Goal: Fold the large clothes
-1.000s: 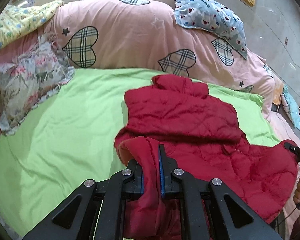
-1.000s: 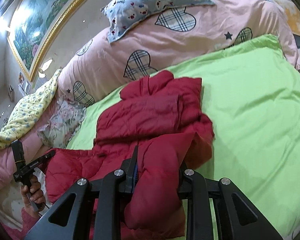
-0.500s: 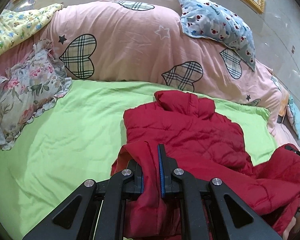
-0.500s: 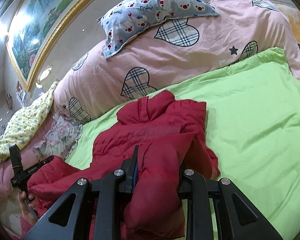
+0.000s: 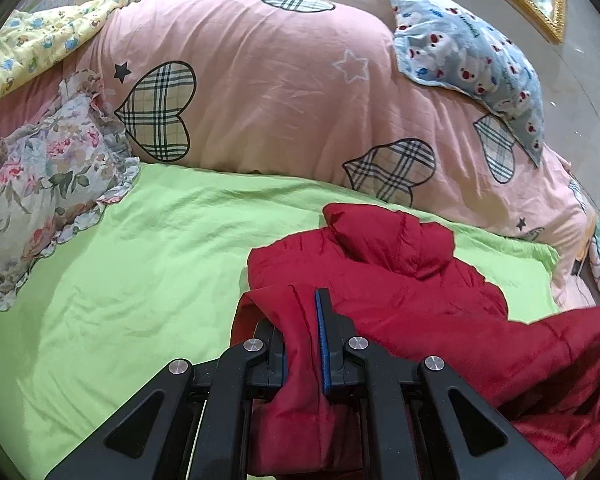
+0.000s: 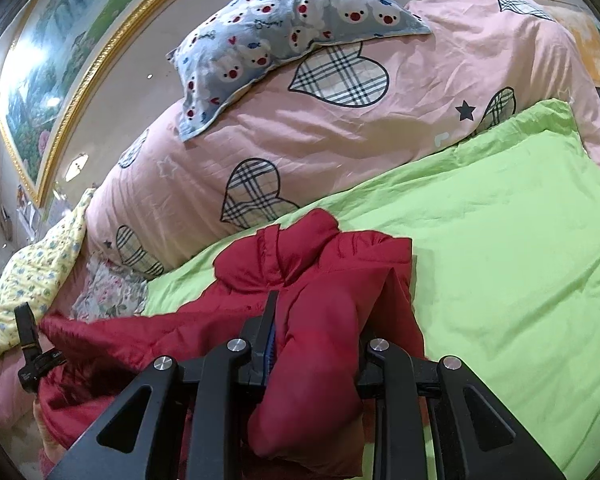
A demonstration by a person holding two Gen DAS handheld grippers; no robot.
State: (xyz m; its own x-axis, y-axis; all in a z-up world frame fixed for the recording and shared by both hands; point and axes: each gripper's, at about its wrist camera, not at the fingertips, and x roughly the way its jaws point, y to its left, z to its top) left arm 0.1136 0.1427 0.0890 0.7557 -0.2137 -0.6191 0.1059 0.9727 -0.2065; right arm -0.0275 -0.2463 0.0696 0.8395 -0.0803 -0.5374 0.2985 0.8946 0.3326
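A red quilted jacket lies on a green bedsheet, collar toward the pillows. My left gripper is shut on a fold of the jacket's lower edge and holds it raised. My right gripper is shut on another thick fold of the same jacket, also raised. The lifted lower part stretches between the two grippers above the jacket's upper part. The left gripper also shows at the left edge of the right wrist view.
A pink duvet with plaid hearts is heaped behind the jacket. A blue bear-print pillow rests on it. A floral pillow and a yellow blanket lie at the left. A gold-framed picture hangs on the wall.
Both grippers have moved forward toward the pillows, carrying the jacket's lower edge up and over its upper part. Less of the jacket's flat part shows now.
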